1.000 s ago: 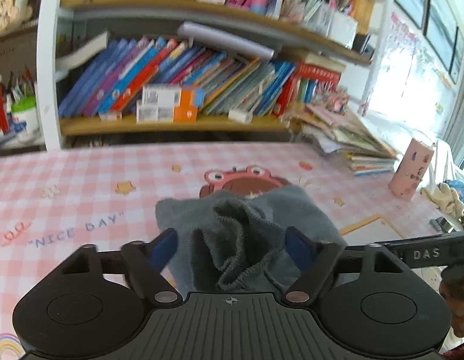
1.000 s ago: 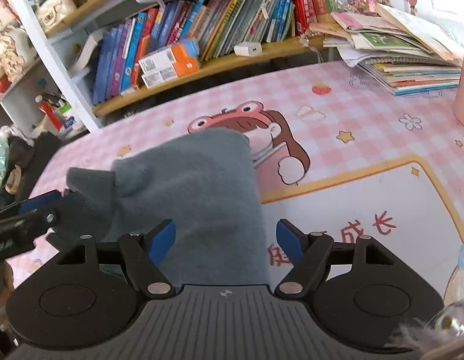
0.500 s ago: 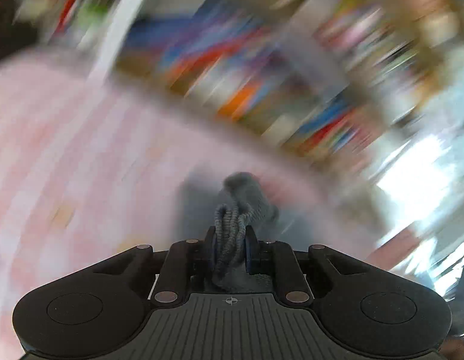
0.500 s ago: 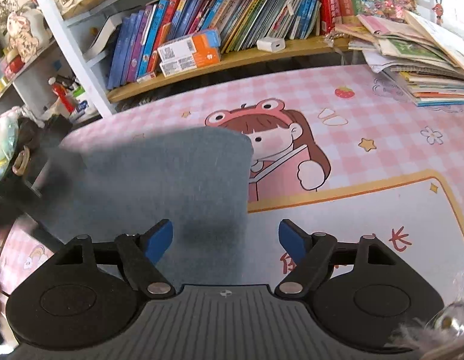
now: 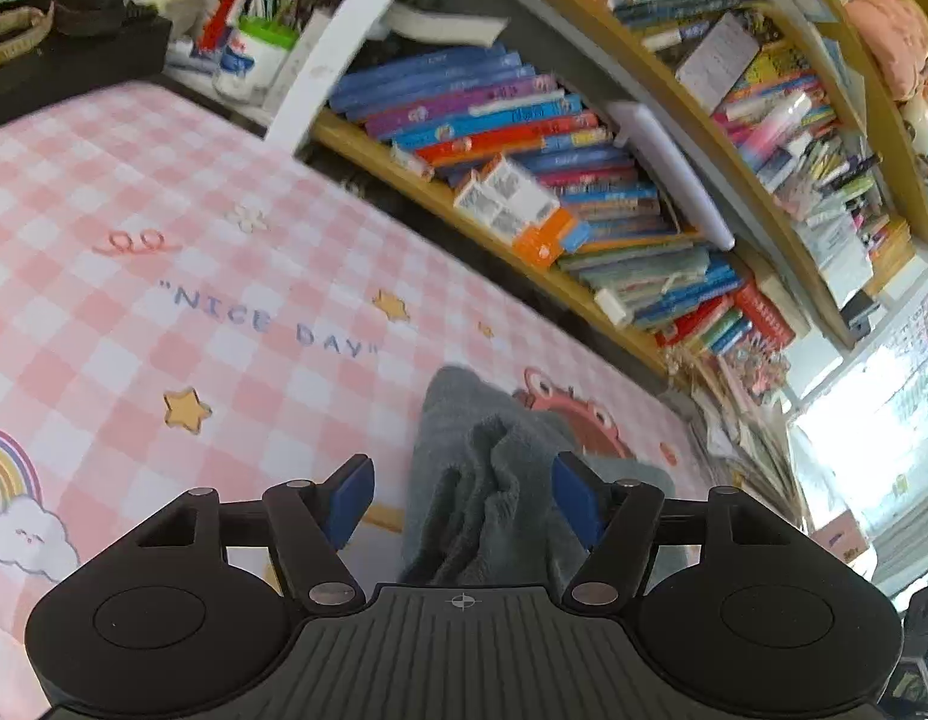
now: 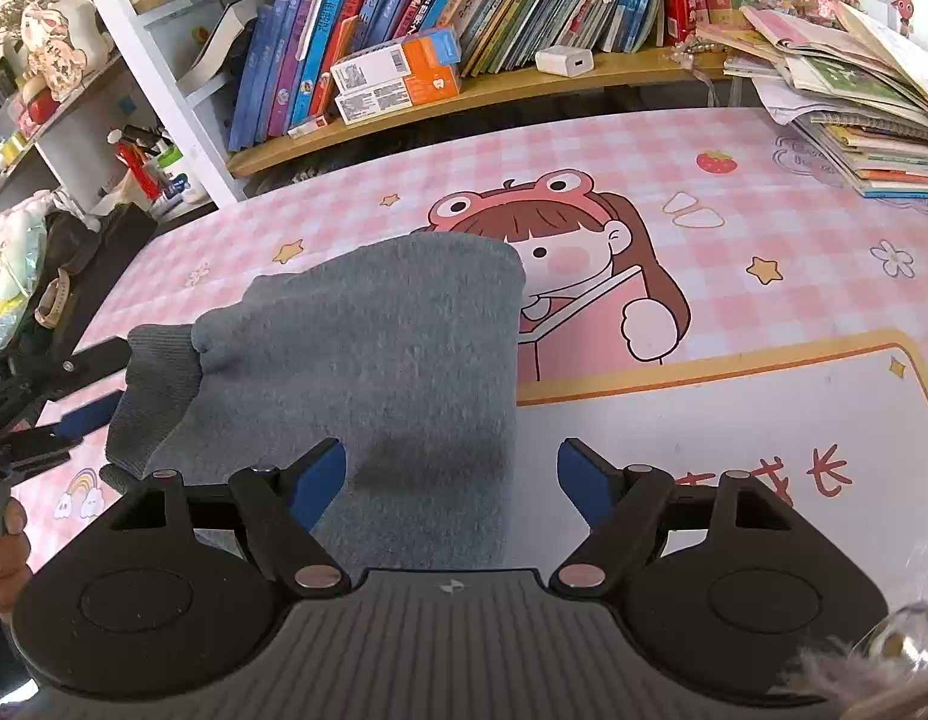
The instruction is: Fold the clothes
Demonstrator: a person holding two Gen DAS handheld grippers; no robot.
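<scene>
A grey knitted garment (image 6: pixel 374 348) lies folded on the pink checked table mat (image 6: pixel 764 240). Its ribbed cuff (image 6: pixel 155 384) sticks out at the left side. In the left wrist view the bunched cuff end (image 5: pixel 488 480) lies between the blue pads of my left gripper (image 5: pixel 461 480). Those jaws are opening and the pads stand off the cloth. My left gripper (image 6: pixel 86 414) also shows at the left edge of the right wrist view, beside the cuff. My right gripper (image 6: pixel 452 456) hangs open above the garment's near right edge, gripping nothing.
A bookshelf (image 6: pixel 464 30) packed with books runs along the far side of the table. A pile of books and papers (image 6: pixel 872 138) sits at the far right. A pen pot (image 5: pixel 254 54) stands at the far left. A person's hand (image 6: pixel 2 552) shows at the left edge.
My left gripper shut on the ribbed cuff, swung sideways with it while rolling, and has let go again. My right gripper has barely moved and stays open.
</scene>
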